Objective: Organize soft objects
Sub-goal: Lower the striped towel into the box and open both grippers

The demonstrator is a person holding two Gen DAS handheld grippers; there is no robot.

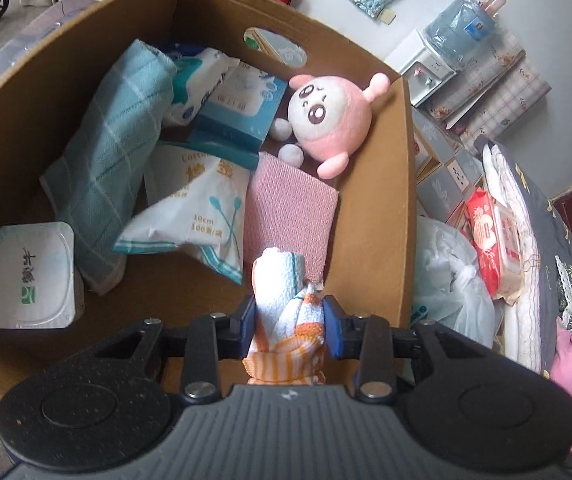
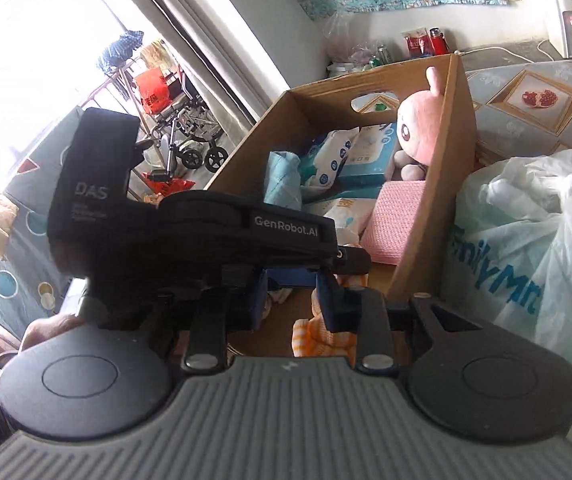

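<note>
My left gripper [image 1: 289, 316] is shut on a rolled white and orange striped towel [image 1: 286, 320] and holds it over the near right part of a cardboard box [image 1: 373, 208]. In the box lie a pink plush toy [image 1: 331, 116], a teal checked towel [image 1: 114, 152], a pink cloth [image 1: 289, 208], a cotton swab pack [image 1: 202, 208], tissue packs [image 1: 238, 100] and a white wipes tub [image 1: 32, 276]. My right gripper [image 2: 290, 300] is open and empty just behind the left gripper's black body [image 2: 190, 220]. The towel [image 2: 321, 336] shows below it.
A white plastic bag [image 2: 533, 232] lies right of the box. A red wipes pack [image 1: 493, 240] and folded bedding [image 1: 533, 248] sit further right. A water dispenser [image 1: 445, 52] stands by the wall. A wheelchair [image 2: 182, 136] is by the window.
</note>
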